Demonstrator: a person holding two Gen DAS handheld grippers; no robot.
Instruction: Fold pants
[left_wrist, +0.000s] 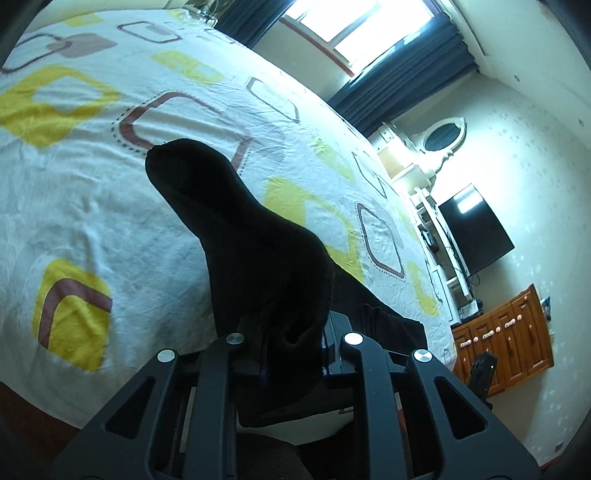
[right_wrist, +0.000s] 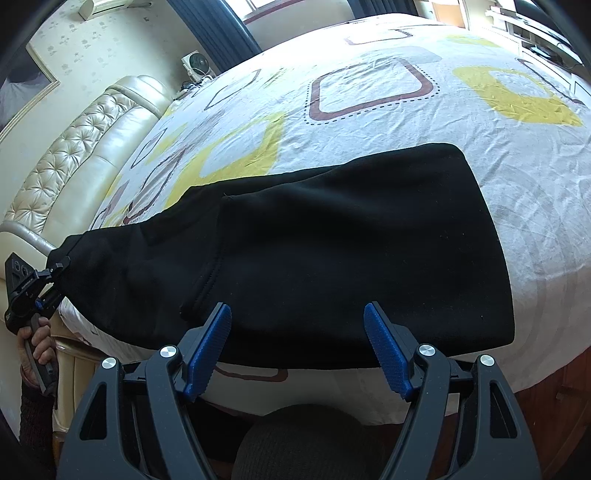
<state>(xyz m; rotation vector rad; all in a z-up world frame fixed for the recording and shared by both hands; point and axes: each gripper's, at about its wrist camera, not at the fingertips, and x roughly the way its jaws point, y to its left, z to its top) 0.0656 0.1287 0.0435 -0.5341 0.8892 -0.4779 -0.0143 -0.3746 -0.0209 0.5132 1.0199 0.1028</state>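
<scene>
Black, soft knit pants (right_wrist: 332, 251) lie flat across the near edge of a bed covered by a white sheet printed with yellow and maroon rounded squares (right_wrist: 369, 122), already doubled lengthwise, one layer's edge showing as a seam line over the other. The left gripper (left_wrist: 291, 332) is clamped on one end of the pants, a bunched fold of black cloth rising between its fingers and hiding the pads; in the right wrist view this end is lifted off the sheet at far left, where a hand grips the tool's handle (right_wrist: 37, 339). The right gripper (right_wrist: 297, 343) hovers just above the near edge of the pants, jaws wide apart, blue ribbed pads bare and holding nothing. The fabric looks light, limp and matte: likely to sag and drape rather than slip, so a pinch through both layers at a hem corner or edge should carry it best.
</scene>
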